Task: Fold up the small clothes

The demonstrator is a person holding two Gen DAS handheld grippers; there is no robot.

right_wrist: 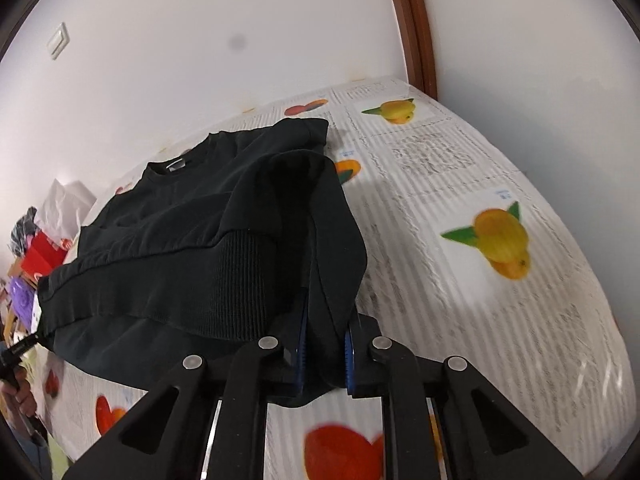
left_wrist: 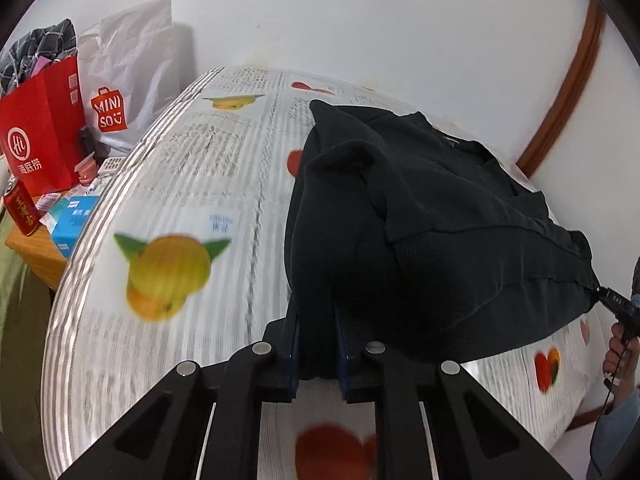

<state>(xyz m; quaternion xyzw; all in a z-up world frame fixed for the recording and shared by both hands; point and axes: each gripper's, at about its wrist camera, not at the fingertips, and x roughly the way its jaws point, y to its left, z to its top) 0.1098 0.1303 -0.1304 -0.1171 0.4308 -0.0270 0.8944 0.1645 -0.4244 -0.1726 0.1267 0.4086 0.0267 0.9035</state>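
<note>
Bed (left_wrist: 168, 184): covered by a sheet printed with newsprint and fruit, and it carries the work. A wall stands behind it.

Black sweatshirt (left_wrist: 420, 216): it lies across the bed with its collar (right_wrist: 172, 166) toward the wall. Its ribbed hem (right_wrist: 224, 280) is raised off the sheet toward both cameras. The hem's long axis runs side to side, spanning from one gripper to the other.

Left tongs (left_wrist: 316, 344): closed down on a bunch of black fabric at one hem corner. The cloth fills the gap between the blue pads.

Right tongs (right_wrist: 324, 352): likewise clamped on the opposite hem corner, with fabric draped over and between the pads. Neither hand is nearer; each holds its own end.

Judgement: the garment extends straight ahead of both tongs, away toward the wall. The fold in hand appears to call for carrying the hem forward over the body toward the collar. Both ends should travel level, or the fold will skew.

Clutter: a red paper bag (left_wrist: 40, 136) and a white shopping bag (left_wrist: 128, 76) stand beside the bed, well apart from the work.
</note>
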